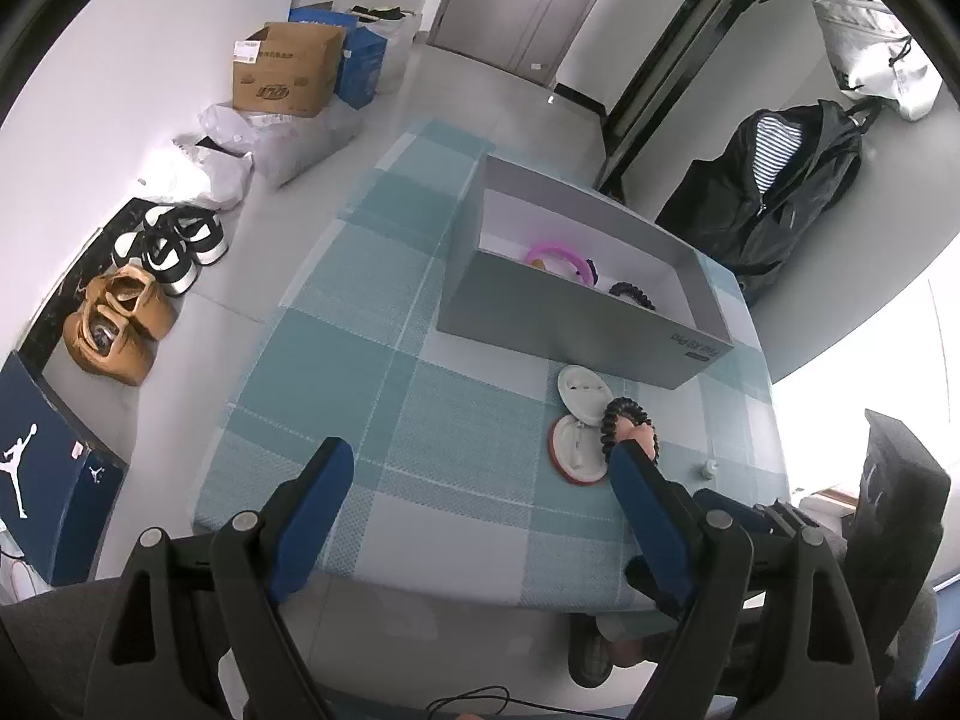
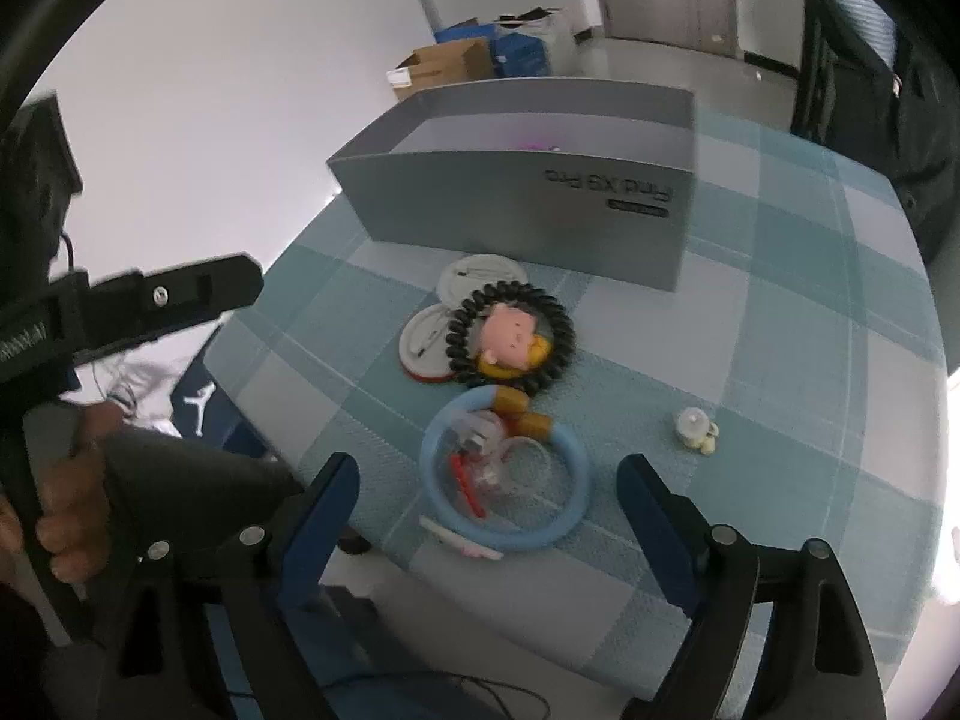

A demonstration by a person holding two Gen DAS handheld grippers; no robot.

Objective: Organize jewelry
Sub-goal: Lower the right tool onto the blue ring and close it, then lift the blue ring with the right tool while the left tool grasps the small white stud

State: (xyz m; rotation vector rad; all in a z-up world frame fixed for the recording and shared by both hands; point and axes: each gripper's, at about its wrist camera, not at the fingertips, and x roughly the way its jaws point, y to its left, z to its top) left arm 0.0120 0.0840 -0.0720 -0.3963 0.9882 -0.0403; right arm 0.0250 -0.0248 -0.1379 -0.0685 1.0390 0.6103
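A grey open box (image 1: pixel 576 324) (image 2: pixel 528 204) stands on the checked tablecloth; inside it lie a pink ring (image 1: pixel 555 253) and a black coil hair tie (image 1: pixel 630 291). In front of the box lie two round white badges (image 2: pixel 432 342) (image 1: pixel 579 387), a black coil tie (image 2: pixel 561 330) around a small doll (image 2: pixel 513 339), a light blue ring (image 2: pixel 570 510) over clear trinkets, and a small white charm (image 2: pixel 696 429). My right gripper (image 2: pixel 489 495) is open, just before the blue ring. My left gripper (image 1: pixel 480 468) is open and empty above the table's near edge.
The table's near edge (image 1: pixel 420 585) is close under both grippers. On the floor to the left are shoes (image 1: pixel 120 324), plastic bags, a cardboard box (image 1: pixel 282 69) and a blue shoe box (image 1: pixel 42 474). A black jacket (image 1: pixel 774 192) hangs at the right.
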